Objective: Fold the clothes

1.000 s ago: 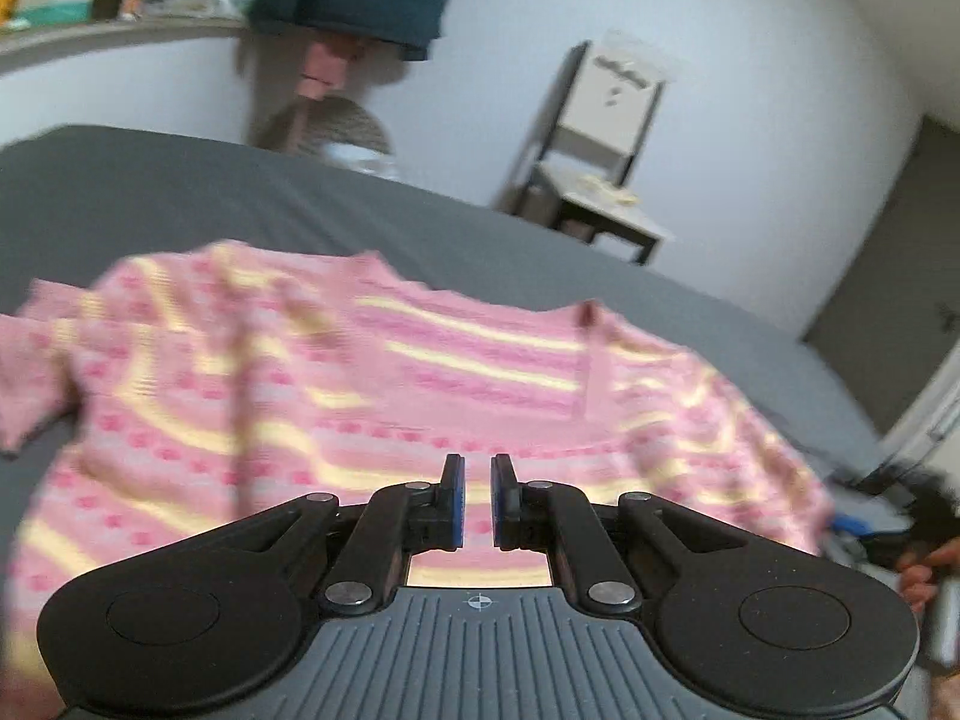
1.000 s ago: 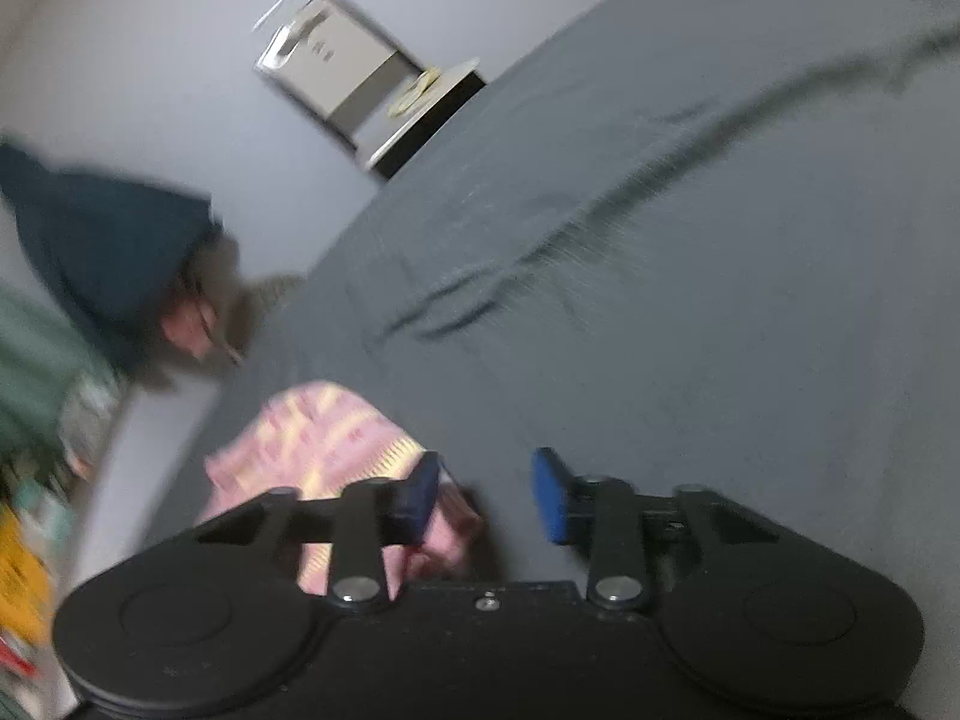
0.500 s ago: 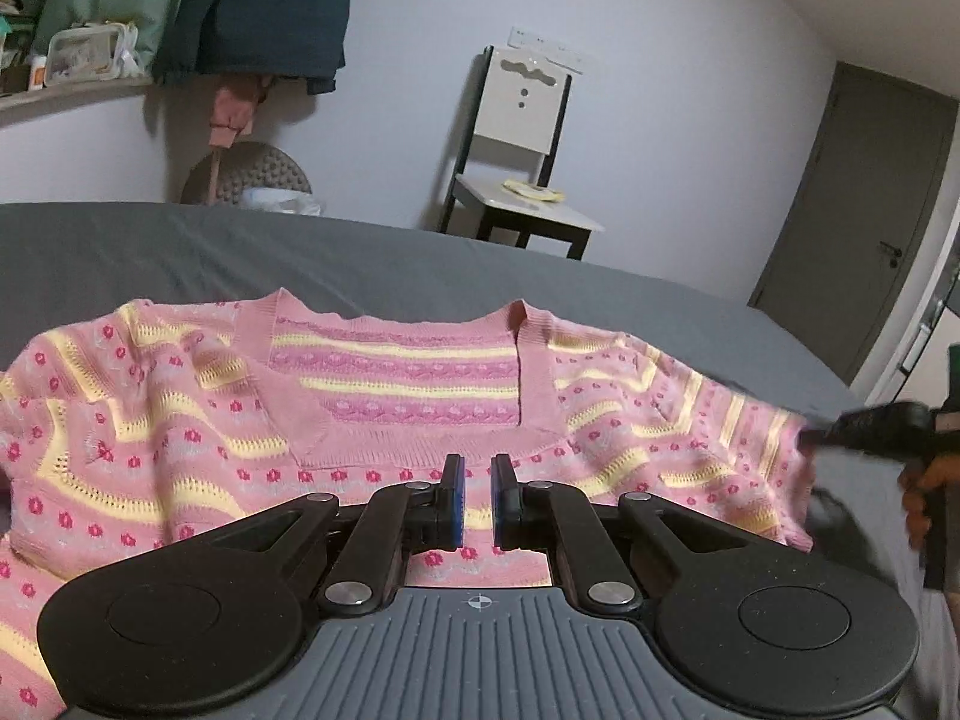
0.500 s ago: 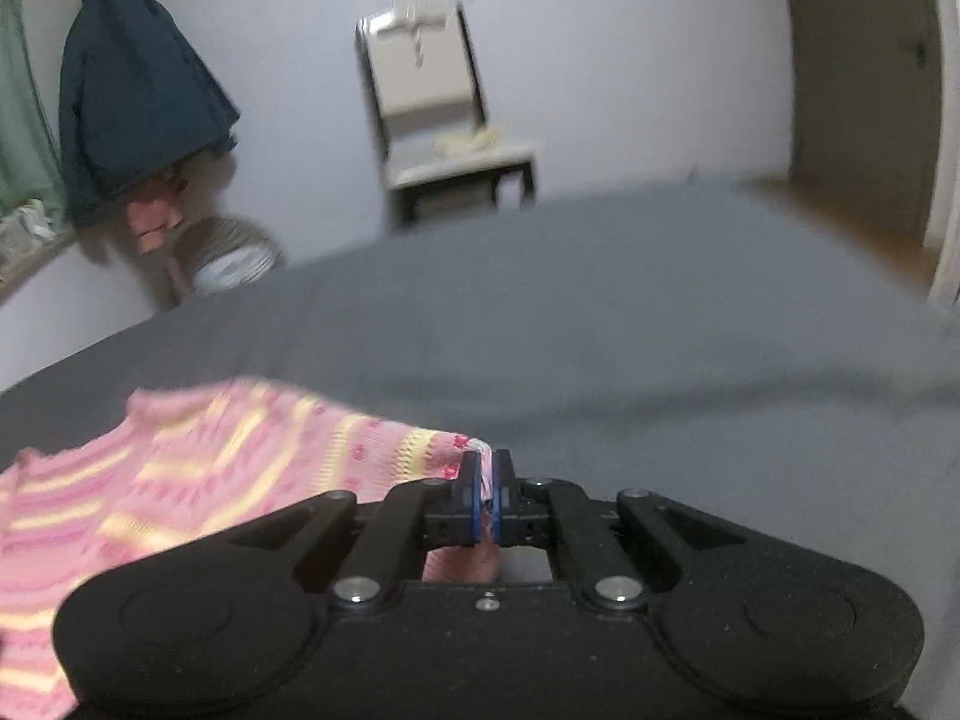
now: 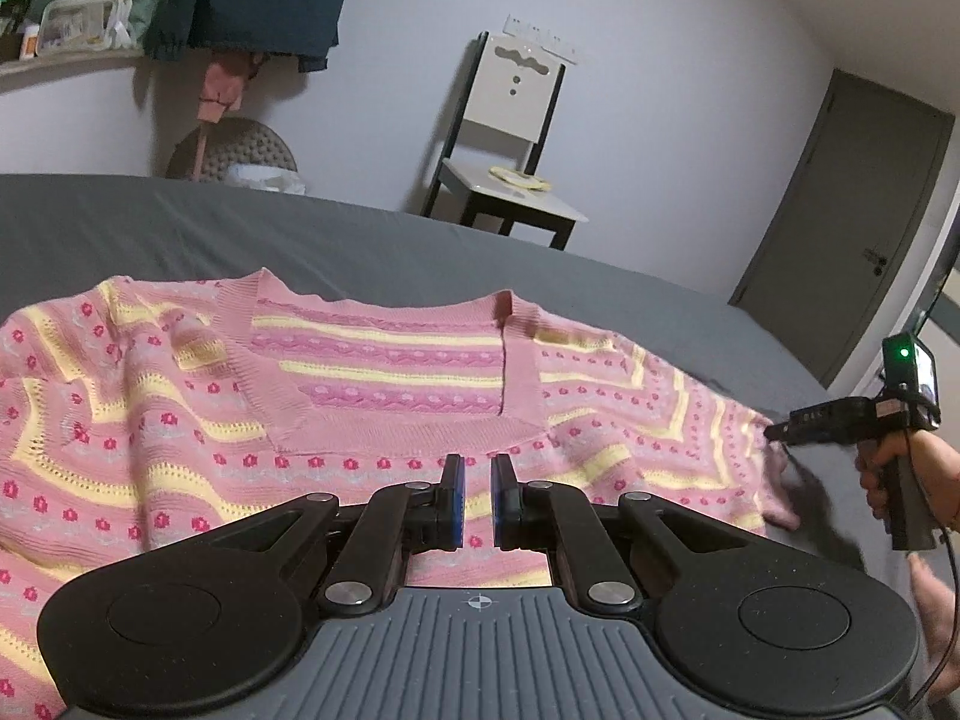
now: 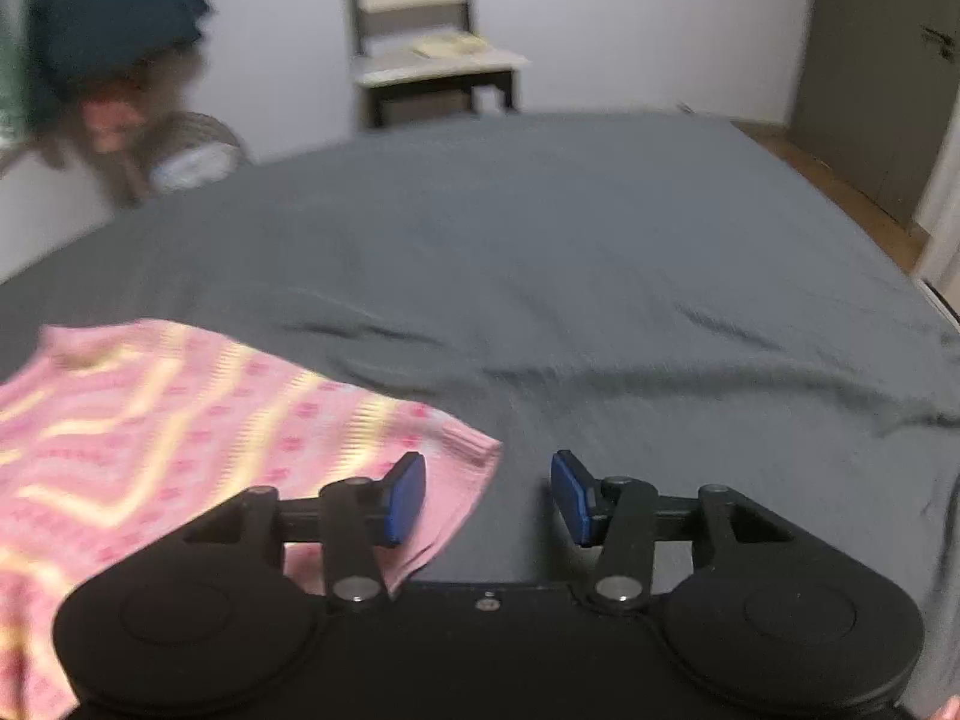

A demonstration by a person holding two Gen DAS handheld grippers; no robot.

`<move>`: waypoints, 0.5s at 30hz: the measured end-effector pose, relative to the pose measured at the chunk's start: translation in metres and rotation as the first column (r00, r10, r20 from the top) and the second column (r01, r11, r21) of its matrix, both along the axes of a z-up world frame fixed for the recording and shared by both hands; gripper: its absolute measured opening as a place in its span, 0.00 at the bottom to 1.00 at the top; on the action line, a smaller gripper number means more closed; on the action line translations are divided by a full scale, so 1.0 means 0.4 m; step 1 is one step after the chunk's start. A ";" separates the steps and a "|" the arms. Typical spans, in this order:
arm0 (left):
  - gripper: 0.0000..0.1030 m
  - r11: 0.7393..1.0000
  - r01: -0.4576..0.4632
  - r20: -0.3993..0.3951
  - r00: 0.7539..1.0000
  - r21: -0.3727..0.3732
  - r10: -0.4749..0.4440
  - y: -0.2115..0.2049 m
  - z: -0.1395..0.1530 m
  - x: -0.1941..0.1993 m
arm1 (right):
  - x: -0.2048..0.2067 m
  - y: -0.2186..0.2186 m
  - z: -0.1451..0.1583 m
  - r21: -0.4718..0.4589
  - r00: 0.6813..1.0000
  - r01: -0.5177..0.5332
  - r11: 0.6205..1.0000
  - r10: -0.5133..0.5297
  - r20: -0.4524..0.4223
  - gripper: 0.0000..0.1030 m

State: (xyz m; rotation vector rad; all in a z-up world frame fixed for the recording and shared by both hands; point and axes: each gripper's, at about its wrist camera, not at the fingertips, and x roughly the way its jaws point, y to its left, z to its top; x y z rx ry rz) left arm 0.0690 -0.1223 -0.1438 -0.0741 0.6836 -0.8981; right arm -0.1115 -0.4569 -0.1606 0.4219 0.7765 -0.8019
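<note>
The pink, yellow-striped knitted sweater point(image 5: 360, 408) is lying crosswise under the nearly closed, empty left gripper point(image 5: 477, 501), its sleeve end just left of the opening right gripper point(image 6: 489, 498).

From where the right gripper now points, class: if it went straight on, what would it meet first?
Probably the grey bedsheet. The right gripper, jaws opening with nothing between them, tilts down at bare sheet; the pink sweater's sleeve lies just left of that line. Depth is unclear.
</note>
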 end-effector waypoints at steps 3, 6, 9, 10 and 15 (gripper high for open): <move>0.06 0.999 0.000 -0.028 1.000 -0.041 -0.002 0.007 0.010 0.002 | -0.001 0.084 0.069 0.043 0.982 -0.188 0.981 0.187 0.026 0.45; 0.06 0.998 0.003 -0.052 0.999 -0.063 -0.006 0.009 0.016 0.000 | 0.033 0.207 0.109 0.192 0.898 -0.441 0.877 0.426 0.114 0.45; 0.06 0.997 0.007 -0.071 0.997 -0.078 -0.013 0.011 0.021 -0.005 | 0.099 0.335 0.106 0.278 0.841 -0.535 0.798 0.534 0.086 0.43; 0.06 0.997 0.009 -0.073 0.997 -0.080 -0.014 0.012 0.022 -0.007 | 0.121 0.366 0.091 0.311 0.850 -0.513 0.800 0.524 0.052 0.43; 0.06 0.996 0.003 -0.073 0.997 -0.088 -0.009 0.030 0.032 -0.020 | 0.161 0.410 0.023 0.365 0.922 -0.363 0.858 0.388 0.004 0.43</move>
